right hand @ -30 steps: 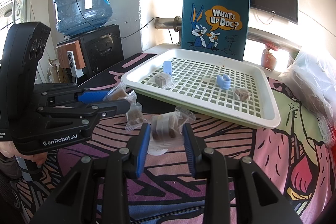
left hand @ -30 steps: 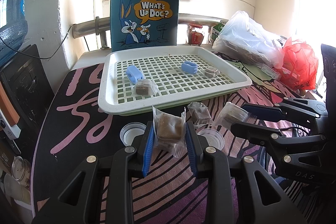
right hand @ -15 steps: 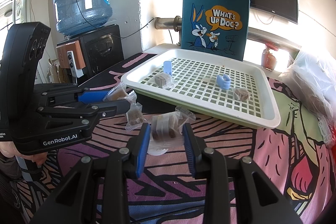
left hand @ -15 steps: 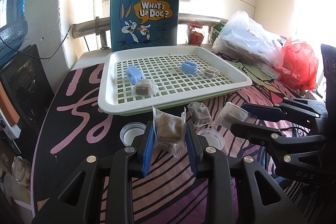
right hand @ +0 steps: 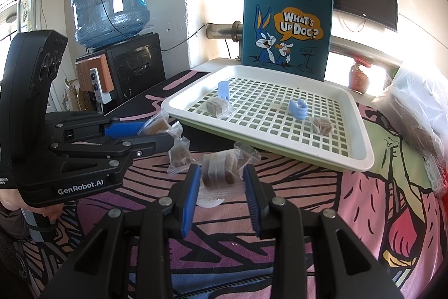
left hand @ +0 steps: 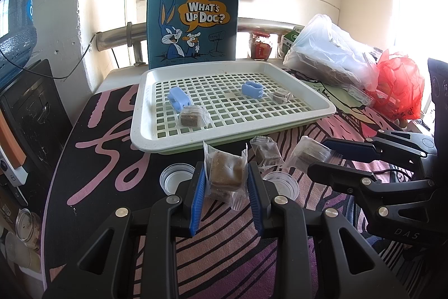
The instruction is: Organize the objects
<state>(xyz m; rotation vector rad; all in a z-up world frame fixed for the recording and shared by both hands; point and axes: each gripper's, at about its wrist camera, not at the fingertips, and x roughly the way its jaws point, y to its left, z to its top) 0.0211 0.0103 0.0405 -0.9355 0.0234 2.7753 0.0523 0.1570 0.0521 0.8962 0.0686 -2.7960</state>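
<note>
The left claw (left hand: 226, 181) is seen at the lower centre of the left wrist view, tilted downward over the patterned tabletop (left hand: 112, 159), its blue pads closed narrowly on a clear-wrapped brown square cake (left hand: 225, 173) held upright just above the cloth. At the right edge of the same view the right claw (left hand: 322, 159) is stretched in sideways, pinched on another clear-wrapped brown block (left hand: 308, 153). In the right wrist view that block (right hand: 217, 173) is gripped between the blue pads at lower centre, though whether it rests on the white lid (right hand: 208, 202) beneath cannot be told. A third wrapped brown piece (left hand: 266, 153) lies loose on the tabletop between the claws. Behind, in mid-frame, a white perforated plastic tray (left hand: 322, 105) is set, carrying two light-blue clips (left hand: 179, 100) and two wrapped cakes (left hand: 191, 118). A hand (right hand: 11, 201) is glimpsed at the left edge under the left claw's handle.
</note>
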